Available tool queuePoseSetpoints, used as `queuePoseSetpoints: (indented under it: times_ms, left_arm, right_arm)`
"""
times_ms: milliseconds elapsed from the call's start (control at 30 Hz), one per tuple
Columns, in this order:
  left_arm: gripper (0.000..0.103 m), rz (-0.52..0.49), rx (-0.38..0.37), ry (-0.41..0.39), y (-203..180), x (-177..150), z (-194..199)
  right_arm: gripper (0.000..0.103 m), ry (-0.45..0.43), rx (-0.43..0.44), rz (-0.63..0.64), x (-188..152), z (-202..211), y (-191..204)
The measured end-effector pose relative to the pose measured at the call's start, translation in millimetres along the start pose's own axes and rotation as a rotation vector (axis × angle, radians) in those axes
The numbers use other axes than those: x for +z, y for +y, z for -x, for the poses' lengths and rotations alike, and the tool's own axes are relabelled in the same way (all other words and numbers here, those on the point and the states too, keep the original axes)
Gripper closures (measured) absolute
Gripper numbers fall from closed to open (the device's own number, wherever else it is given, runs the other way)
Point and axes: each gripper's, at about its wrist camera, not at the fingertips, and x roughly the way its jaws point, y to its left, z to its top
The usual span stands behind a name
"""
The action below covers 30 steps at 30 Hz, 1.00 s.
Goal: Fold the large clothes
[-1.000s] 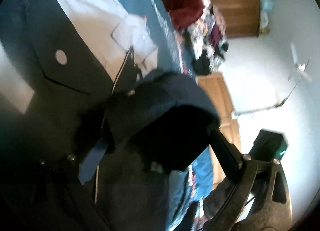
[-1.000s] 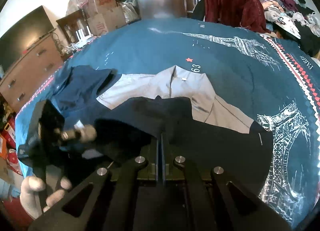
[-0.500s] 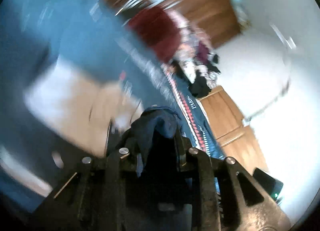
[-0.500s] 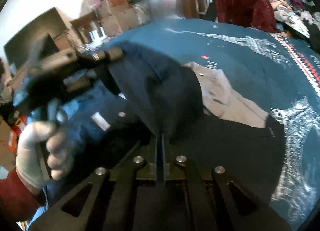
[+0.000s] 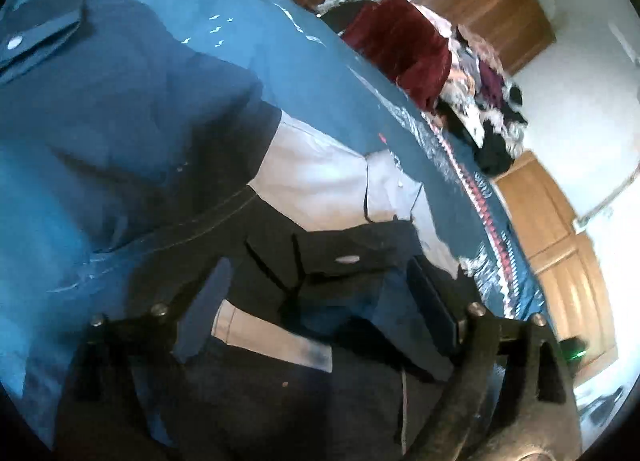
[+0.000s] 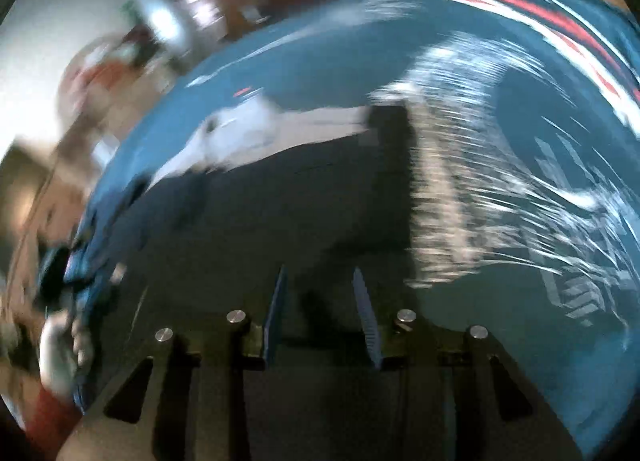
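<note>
Both grippers, left (image 5: 316, 293) and right (image 6: 320, 309), hang spread, empty, over the dark navy-and-white jacket (image 5: 312, 177) (right view blurred).

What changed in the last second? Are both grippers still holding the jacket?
No. The left gripper and right gripper both opened and let go. The dark jacket they had carried across now lies folded over its pale lining. The blue bedspread stayed put.

jacket (image 5: 132, 109): matt navy cloth | bedspread (image 5: 320, 73): printed cloth | cabinets (image 5: 560, 229): wood
</note>
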Motion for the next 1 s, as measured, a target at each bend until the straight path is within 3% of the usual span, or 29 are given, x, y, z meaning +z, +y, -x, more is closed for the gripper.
queuePoseSetpoints:
  times_ms: [100, 267, 333, 367, 400, 633, 867, 1000]
  left_arm:
    - [0.015, 0.019, -0.014, 0.019, -3, -3, -6]
    - [0.014, 0.05, -0.039, -0.004, -3, -19, 8]
    - [0.014, 0.041, -0.035, 0.018, -4, -23, 8]
    - [0.014, 0.031, -0.039, 0.033, -7, -24, 5]
    - [0.014, 0.019, -0.039, 0.044, -10, -24, 4]
    - [0.011, 0.047, -0.066, 0.141, -22, -23, -23]
    - [0.009, 0.193, -0.187, 0.15, -22, -32, -14]
    - [0.012, 0.229, -0.169, 0.109, -20, -24, -36]
  right_arm:
    - [0.055, 0.021, -0.032, -0.07, 4, -10, -24]
    - [0.054, 0.104, 0.034, -0.11, 1, -44, -31]
    - [0.086, 0.093, 0.015, -0.117, 6, -50, -37]
    - [0.095, 0.072, 0.024, -0.17, 7, -45, -51]
    - [0.097, 0.053, 0.041, -0.208, 5, -39, -59]
    - [0.1, 0.06, 0.061, -0.234, 2, -36, -79]
    - [0.1, 0.063, 0.091, -0.226, -7, -40, -83]
    - [0.099, 0.061, 0.1, -0.227, -11, -39, -84]
